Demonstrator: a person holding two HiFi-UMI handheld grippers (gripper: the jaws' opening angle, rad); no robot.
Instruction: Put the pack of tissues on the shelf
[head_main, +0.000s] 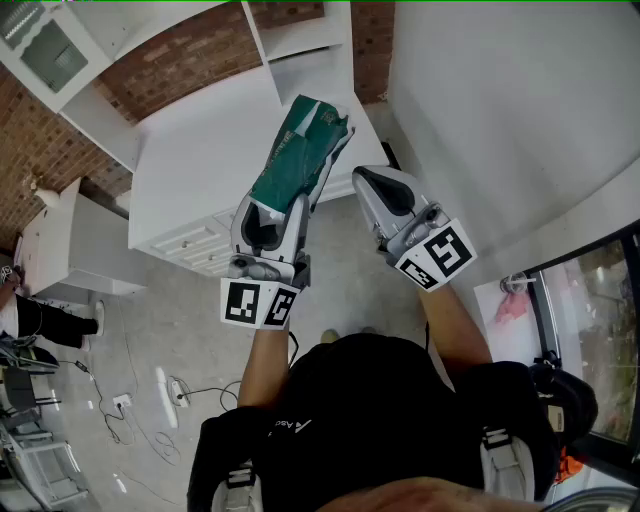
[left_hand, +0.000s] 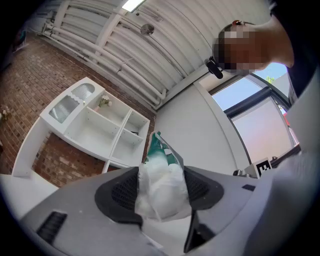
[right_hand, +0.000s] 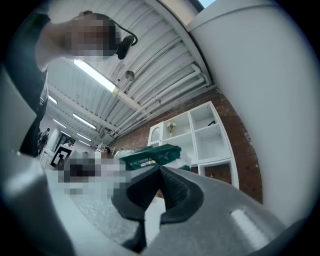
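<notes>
A green and white pack of tissues (head_main: 298, 158) sticks up out of my left gripper (head_main: 283, 215), whose jaws are shut on its lower end. In the left gripper view the white plastic of the pack (left_hand: 162, 187) is pinched between the two dark pads. The pack hangs in the air in front of the white shelf unit (head_main: 300, 45). My right gripper (head_main: 378, 188) is beside it on the right, shut and empty, its pads meeting in the right gripper view (right_hand: 159, 175). From there the pack (right_hand: 150, 156) shows to the left, before the shelf (right_hand: 200, 132).
A white cabinet top (head_main: 205, 150) lies below the shelf compartments, with drawers (head_main: 195, 242) at its front. A big white curved surface (head_main: 500, 120) fills the right. A white side table (head_main: 60, 245) and floor cables (head_main: 130, 400) are at the left.
</notes>
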